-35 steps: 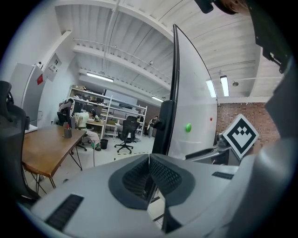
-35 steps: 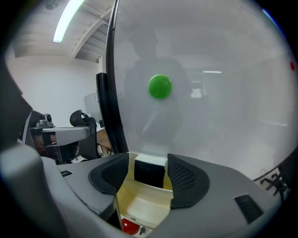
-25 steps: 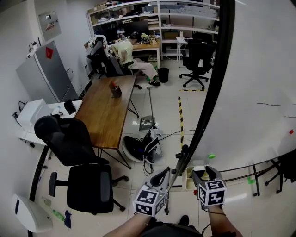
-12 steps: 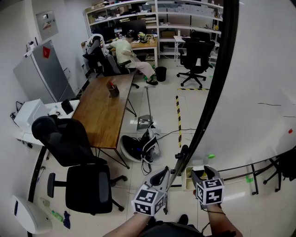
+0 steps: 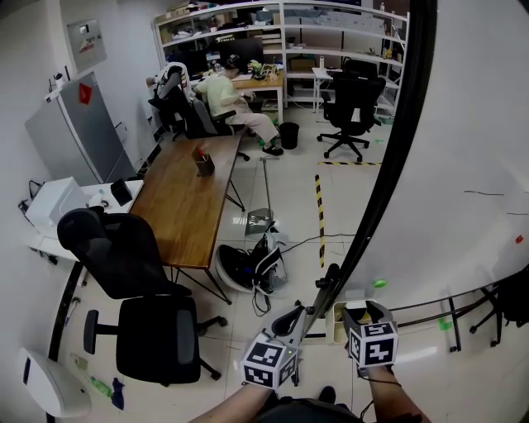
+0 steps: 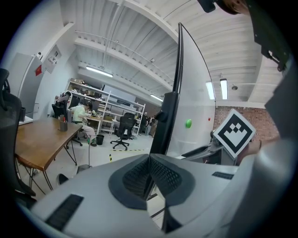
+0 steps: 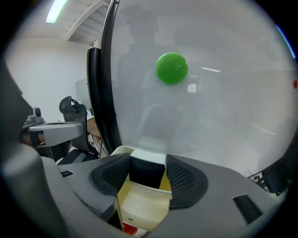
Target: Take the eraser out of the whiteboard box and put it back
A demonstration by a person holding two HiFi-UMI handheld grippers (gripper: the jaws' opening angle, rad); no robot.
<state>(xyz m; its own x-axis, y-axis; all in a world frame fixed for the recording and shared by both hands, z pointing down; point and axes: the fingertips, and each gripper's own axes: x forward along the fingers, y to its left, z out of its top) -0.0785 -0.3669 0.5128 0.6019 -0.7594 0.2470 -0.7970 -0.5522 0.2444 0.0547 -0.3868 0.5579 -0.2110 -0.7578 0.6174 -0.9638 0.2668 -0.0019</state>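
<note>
Beside whiteboard [image 5: 463,165]: left gripper [image 6: 149,160] jaws together; right gripper [image 7: 147,159] seemingly pinches eraser [image 7: 146,172] in box [image 7: 139,204].

Room reading bright and even. Ceiling tubes [image 6: 222,88] glowing overhead in left gripper view; strip light [image 7: 57,10] blowing out at top of right gripper view. Whiteboard [image 5: 471,149] washing out near white, carrying faint grey reflections. Floor [image 5: 289,198] glinting softly. Shadows under desk [image 5: 190,198] falling weak and diffuse. Fisheye bending straight lines hard toward edges; dark vignette closing round both gripper views. Close foreground there going soft, out of focus. Eraser [image 7: 146,173] showing as flat dark block, possibly shaded by whiteboard box [image 7: 139,204].
</note>
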